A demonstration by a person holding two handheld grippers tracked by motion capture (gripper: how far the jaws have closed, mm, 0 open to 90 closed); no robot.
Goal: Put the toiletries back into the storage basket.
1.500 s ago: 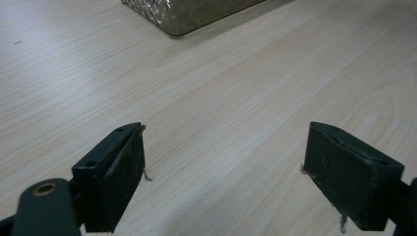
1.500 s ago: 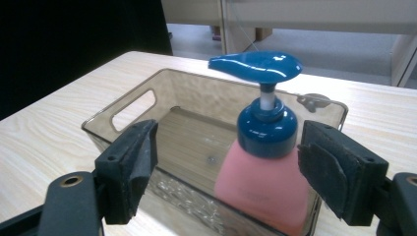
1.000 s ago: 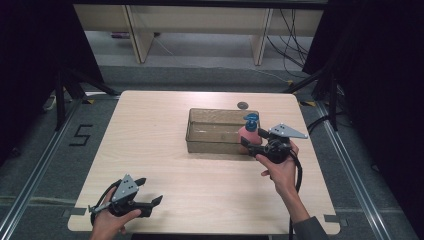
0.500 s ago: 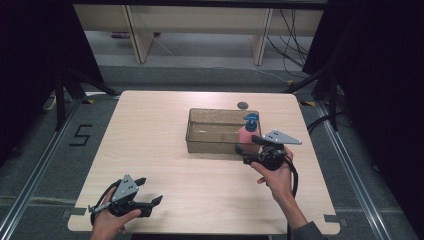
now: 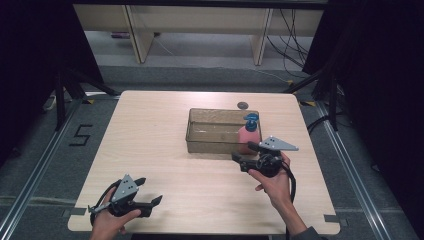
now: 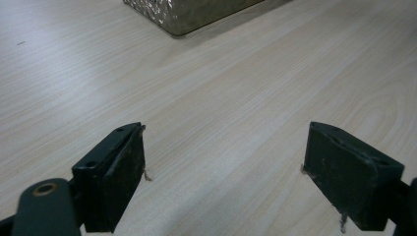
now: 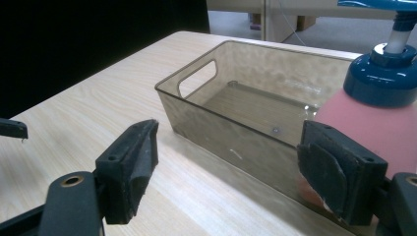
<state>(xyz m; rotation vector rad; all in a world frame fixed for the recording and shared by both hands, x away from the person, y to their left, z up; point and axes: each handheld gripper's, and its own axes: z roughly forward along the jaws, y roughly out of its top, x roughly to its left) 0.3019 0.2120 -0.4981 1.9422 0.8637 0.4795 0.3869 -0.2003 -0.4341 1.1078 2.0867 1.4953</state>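
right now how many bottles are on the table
1. A pink pump bottle with a blue top stands inside the clear bin, at its right end, just beyond the right gripper. The bin looks otherwise empty, so nothing seems hidden.

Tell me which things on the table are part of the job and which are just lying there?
Part of the job:
- pink pump bottle, standing inside the bin
- clear brown bin
- right gripper, jaws open beside the bin

Just lying there:
- small dark round thing behind the bin
- left gripper, open, idle at the near edge
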